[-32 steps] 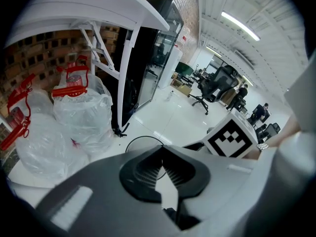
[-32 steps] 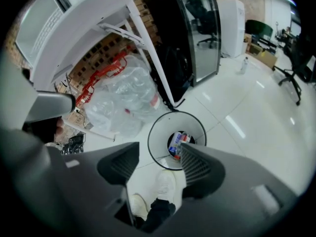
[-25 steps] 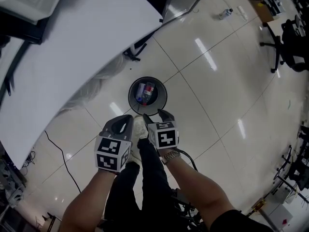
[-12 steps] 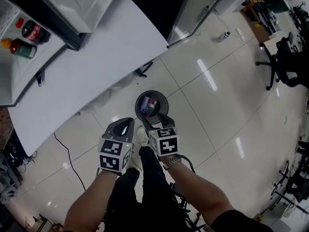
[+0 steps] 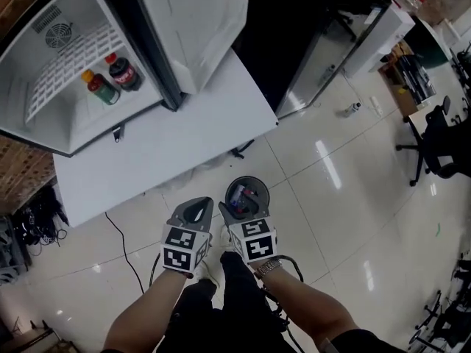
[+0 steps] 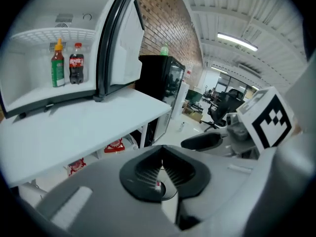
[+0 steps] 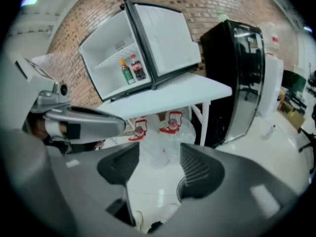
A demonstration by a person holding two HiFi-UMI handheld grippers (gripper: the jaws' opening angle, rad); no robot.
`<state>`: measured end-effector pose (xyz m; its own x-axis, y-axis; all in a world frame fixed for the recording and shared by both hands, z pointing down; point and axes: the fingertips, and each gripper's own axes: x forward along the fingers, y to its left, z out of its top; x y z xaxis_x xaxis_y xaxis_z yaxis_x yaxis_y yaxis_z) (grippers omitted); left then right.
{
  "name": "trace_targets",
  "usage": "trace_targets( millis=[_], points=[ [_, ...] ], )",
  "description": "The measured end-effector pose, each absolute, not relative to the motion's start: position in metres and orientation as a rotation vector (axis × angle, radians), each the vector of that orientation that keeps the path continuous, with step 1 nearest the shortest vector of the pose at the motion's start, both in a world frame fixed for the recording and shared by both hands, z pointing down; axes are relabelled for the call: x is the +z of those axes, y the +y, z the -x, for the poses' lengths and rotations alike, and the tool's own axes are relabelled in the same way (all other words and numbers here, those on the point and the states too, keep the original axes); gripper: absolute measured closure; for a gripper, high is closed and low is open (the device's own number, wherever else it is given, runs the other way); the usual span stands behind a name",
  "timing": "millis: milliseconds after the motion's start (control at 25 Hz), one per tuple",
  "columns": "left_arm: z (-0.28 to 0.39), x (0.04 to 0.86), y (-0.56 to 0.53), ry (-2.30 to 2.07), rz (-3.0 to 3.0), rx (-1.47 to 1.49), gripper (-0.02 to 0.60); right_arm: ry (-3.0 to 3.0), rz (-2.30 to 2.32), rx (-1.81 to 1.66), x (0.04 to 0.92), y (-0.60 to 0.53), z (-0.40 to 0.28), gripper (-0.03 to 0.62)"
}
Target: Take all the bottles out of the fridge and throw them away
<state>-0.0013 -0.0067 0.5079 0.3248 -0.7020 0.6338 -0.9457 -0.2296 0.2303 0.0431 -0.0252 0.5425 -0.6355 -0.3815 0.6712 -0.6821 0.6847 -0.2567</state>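
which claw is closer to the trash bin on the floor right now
Right. In the head view the right claw hangs over the near rim of the bin; the left claw is off to the bin's left, not over it.

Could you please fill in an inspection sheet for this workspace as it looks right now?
Surface: white table, bare beside the open fridge.
Job's things: green-labelled bottle and cola bottle upright in the fridge; bin on the floor, partly filled.
Clutter: loose bottle lying on the floor; plastic bags under the table.
Grippers: left gripper shut, empty; right gripper open, empty.
Cables: one cable across the floor.
Surroundings: black cabinet, office chair, brick wall.
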Motion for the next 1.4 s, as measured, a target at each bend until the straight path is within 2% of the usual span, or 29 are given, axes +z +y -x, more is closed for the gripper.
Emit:
trace_targets(
  millis=[720,1400],
  points=[
    [0.130,0.375,0.006,-1.899,-1.902,0.382,0.578,-2.570,-0.506,0.301,0.396,-0.028,0.084,0.333],
    [0.279,0.321,0.002,-2.044,-1.886,0.272,0.578,-2.583,-0.502,0.151,0.346,-0.062,0.232,0.333]
  ],
)
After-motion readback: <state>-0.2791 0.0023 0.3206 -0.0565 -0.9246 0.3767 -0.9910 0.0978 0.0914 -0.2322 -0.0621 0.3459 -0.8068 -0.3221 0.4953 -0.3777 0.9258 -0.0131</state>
